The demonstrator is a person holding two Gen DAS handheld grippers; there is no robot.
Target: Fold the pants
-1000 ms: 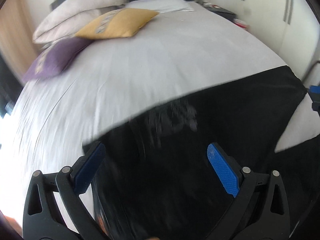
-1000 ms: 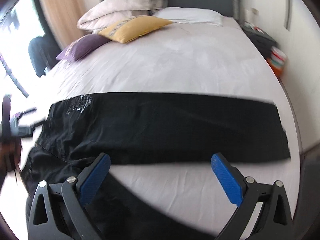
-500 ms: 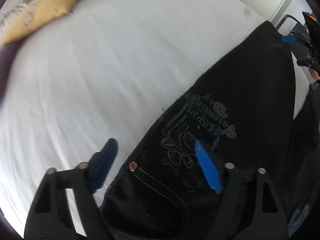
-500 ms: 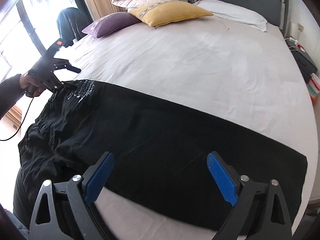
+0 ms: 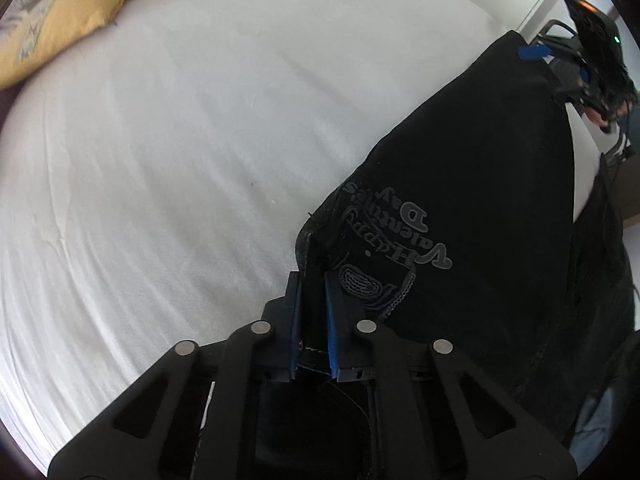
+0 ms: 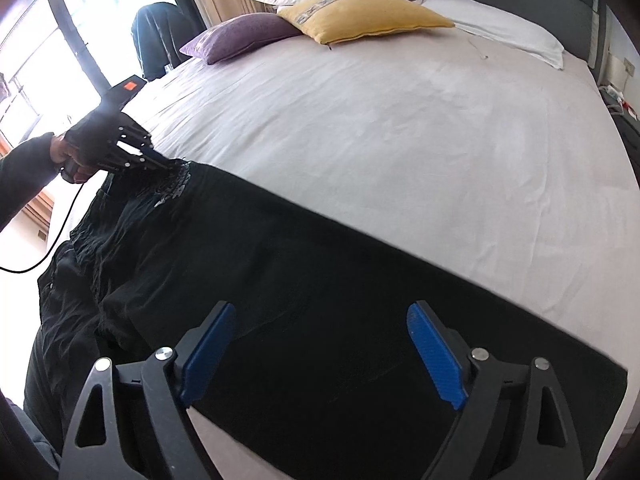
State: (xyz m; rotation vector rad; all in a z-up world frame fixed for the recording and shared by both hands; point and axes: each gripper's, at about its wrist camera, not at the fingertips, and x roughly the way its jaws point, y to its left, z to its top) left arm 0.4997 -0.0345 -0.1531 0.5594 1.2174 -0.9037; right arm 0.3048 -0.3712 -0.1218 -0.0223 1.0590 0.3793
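Black pants [image 6: 320, 260] lie stretched across the white bed sheet [image 6: 400, 120], waist at the left, leg end at the right. In the left wrist view my left gripper [image 5: 314, 280] is shut on the waist edge of the pants [image 5: 460, 200], beside a grey printed logo. The same left gripper [image 6: 160, 160] shows in the right wrist view, held by a gloved hand. My right gripper [image 6: 320, 312] hovers over the leg with its jaws wide and closing. The dark fabric lies under the gap, and the pads do not press on it.
A yellow pillow [image 6: 360, 14], a purple pillow [image 6: 244, 36] and a white pillow [image 6: 500, 20] lie at the head of the bed. A chair draped in dark cloth [image 6: 160, 36] stands by the window. A nightstand [image 6: 624, 112] is at the far right.
My left gripper came down onto the waist edge and shut on it. The right gripper sank closer to the pant leg and its jaws narrowed a little.
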